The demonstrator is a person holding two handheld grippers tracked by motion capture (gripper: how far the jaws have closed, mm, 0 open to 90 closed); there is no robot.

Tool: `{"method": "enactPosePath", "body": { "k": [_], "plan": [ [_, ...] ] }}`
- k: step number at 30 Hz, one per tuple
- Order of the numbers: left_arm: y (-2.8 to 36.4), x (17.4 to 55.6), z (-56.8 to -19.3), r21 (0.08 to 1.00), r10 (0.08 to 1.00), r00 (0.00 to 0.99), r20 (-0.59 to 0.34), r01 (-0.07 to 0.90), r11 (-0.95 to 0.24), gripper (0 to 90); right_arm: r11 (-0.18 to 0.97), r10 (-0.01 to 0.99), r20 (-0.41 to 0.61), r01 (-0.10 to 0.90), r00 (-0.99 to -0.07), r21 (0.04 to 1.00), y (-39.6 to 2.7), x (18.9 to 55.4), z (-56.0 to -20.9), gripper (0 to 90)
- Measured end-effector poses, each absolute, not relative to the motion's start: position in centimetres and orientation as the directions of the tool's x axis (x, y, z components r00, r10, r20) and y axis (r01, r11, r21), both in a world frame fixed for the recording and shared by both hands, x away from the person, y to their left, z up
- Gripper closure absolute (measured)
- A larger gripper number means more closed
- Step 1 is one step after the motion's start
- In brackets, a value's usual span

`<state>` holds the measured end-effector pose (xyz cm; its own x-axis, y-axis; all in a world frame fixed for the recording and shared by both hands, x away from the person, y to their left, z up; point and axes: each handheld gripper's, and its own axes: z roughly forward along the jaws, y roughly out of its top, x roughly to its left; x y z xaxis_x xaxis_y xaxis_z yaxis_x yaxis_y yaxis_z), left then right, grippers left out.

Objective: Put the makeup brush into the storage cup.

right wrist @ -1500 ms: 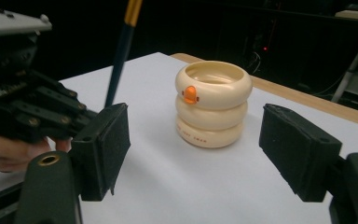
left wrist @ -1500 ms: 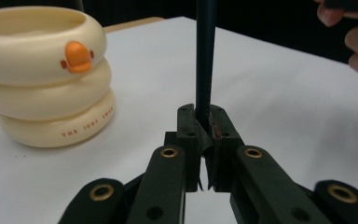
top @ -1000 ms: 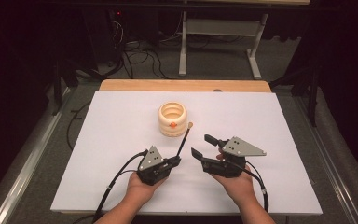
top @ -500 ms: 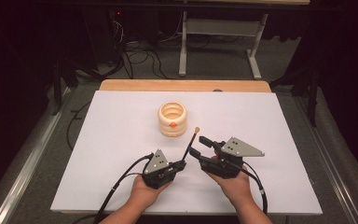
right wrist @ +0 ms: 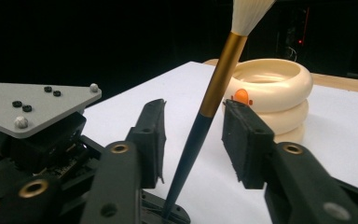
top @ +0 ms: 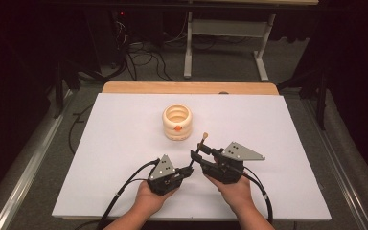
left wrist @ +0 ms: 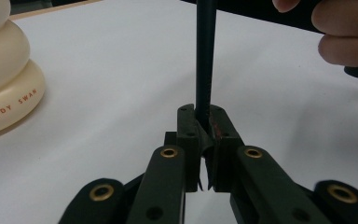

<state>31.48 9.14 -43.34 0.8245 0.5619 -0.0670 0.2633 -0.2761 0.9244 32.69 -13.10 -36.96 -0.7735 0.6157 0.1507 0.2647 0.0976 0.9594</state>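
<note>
A cream ringed holder, three stacked rounded rings with a small orange mark on its near side, stands on the white table and serves as the landmark here. Nearer the person than the holder and a little to its right, a slim brush stands nearly upright, with a black handle, a gold ferrule and a pale bristle tip at the top. The left gripper, held in the person's left hand, sits on the near side of the holder; in the left gripper view its jaws are pressed tight on the bottom end of the black handle, with the holder off to the left edge. The right gripper, in the right hand, is just beside the left one, also on the near side of the holder. In the right gripper view its jaws stand wide apart on either side of the brush without touching it, and the holder rises behind the far jaw.
</note>
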Motion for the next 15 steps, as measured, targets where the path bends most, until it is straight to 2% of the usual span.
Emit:
{"method": "enactPosePath", "body": {
  "k": [7, 15],
  "plan": [
    [9.09, 31.49, -43.4, 0.923, 0.561, 0.825, -0.067, 0.265, -0.28, 85.5, 0.043, 0.611, 0.208, 0.295, -0.764, 0.955, -13.32, 32.81, -37.08, 70.3],
    [9.08, 31.5, -43.44, 0.922, 0.561, 0.826, -0.063, 0.263, -0.284, 85.5, 0.021, 0.608, 0.227, 0.302, -0.761, 0.953, -13.66, 33.05, -37.22, 75.2]
  ]
}}
